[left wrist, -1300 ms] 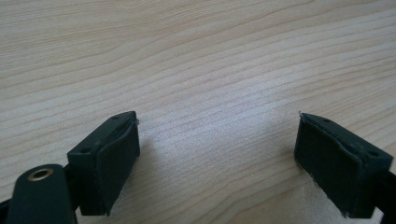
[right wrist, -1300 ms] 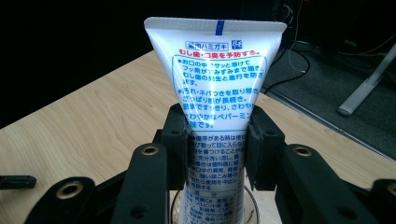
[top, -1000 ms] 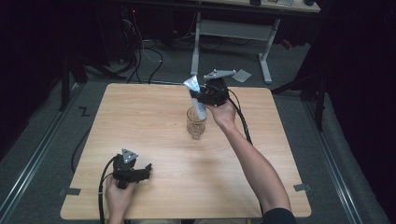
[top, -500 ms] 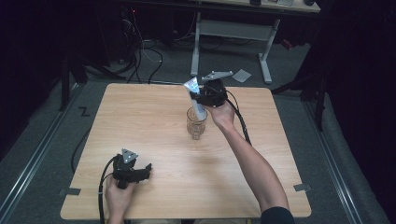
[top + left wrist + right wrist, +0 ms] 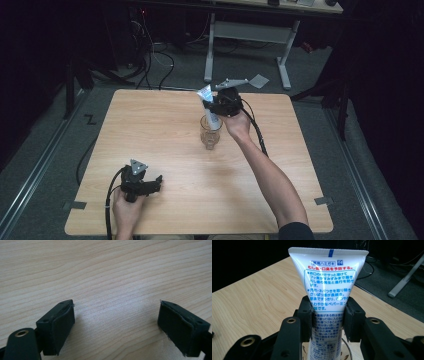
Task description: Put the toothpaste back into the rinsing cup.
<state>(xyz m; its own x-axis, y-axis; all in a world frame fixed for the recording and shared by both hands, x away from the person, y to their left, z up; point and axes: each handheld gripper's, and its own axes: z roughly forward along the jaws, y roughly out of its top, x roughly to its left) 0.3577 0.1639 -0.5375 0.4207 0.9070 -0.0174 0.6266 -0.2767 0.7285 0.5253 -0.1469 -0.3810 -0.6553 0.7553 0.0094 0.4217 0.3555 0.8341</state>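
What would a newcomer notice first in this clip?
The white tube with blue and red print, clamped by the right gripper and standing crimp-end up in a glass at the table's middle. Next, the left gripper, near the front edge, its fingers apart over bare wood.

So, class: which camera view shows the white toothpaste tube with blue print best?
The right gripper view: the white toothpaste tube with blue print fills it, label readable, clamped between the jaws. The high view shows it small above the clear glass.
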